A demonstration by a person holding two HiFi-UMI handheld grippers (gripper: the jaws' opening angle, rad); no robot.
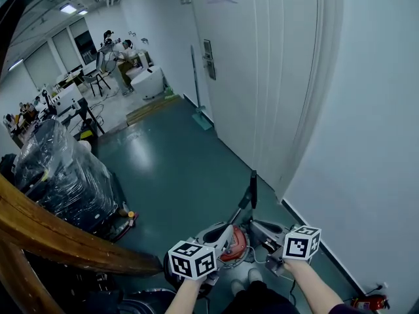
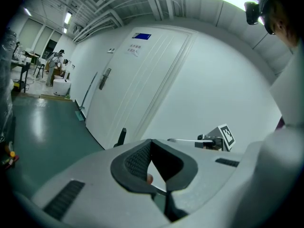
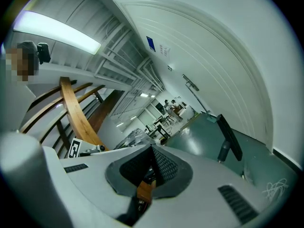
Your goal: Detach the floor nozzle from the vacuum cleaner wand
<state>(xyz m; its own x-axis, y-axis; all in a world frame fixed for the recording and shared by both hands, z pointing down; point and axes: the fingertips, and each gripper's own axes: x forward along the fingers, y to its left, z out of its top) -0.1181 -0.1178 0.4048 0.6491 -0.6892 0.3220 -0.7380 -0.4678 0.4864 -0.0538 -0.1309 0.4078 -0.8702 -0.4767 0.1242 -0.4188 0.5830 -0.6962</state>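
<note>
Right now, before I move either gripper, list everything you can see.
vacuum cleaner: one, grey and red, on the floor just ahead of the grippers
black upright bar: one, rising from the vacuum cleaner
wrapped load: one, dark under clear film, left
wooden handrail: one, brown, lower left
mop: one, green head, by the white door
fire extinguisher: one, red, bottom right
people: about two, far desks
left gripper: grey, shut, empty
right gripper: grey, shut, empty

Vacuum cleaner [image 1: 230, 242]: silver-and-red body, low on the green floor [image 1: 177, 169] near the white wall [image 1: 366, 142]. Black wand [image 1: 251, 190] rises from it, tilted. Floor nozzle can't be made out.
</note>
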